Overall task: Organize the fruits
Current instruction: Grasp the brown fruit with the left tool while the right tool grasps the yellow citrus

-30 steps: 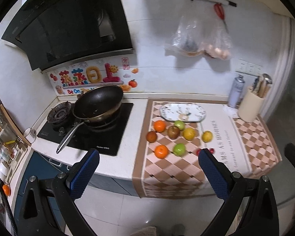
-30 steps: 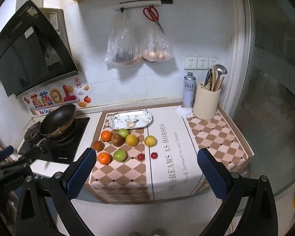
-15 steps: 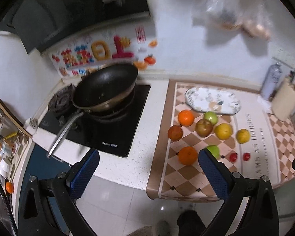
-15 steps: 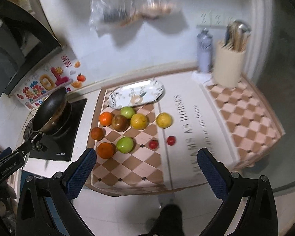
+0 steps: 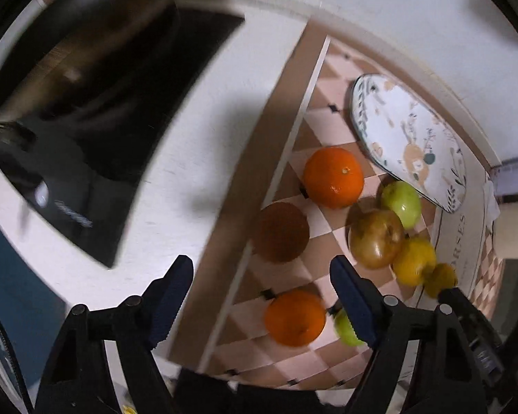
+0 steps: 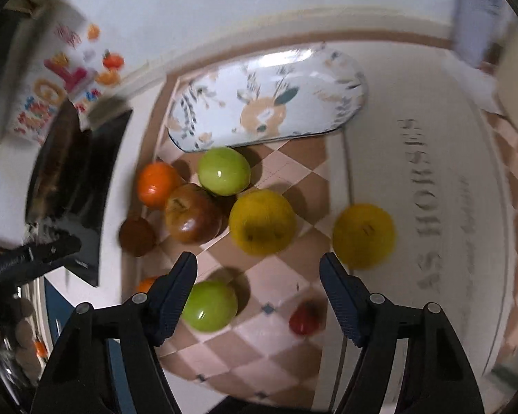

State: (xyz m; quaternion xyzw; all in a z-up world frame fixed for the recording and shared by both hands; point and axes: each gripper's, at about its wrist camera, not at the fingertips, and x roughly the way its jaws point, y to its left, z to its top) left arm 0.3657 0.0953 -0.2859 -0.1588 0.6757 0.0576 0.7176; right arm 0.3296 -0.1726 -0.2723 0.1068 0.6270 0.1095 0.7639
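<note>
White counter w/ black hob, checkered mat, white wall.

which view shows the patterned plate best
The right wrist view: the patterned plate lies whole and unobstructed, empty, behind the fruit. The left wrist view shows it foreshortened at the right edge, a green apple overlapping its rim.

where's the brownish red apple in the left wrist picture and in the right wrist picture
Left wrist: the brownish red apple sits right of centre, below the green apple and beside a yellow fruit.
Right wrist: the same apple sits left of centre, below the green apple, with the yellow fruit to its right.
Shared landmark: the patterned oval plate, just beyond the green apple in both.
</note>
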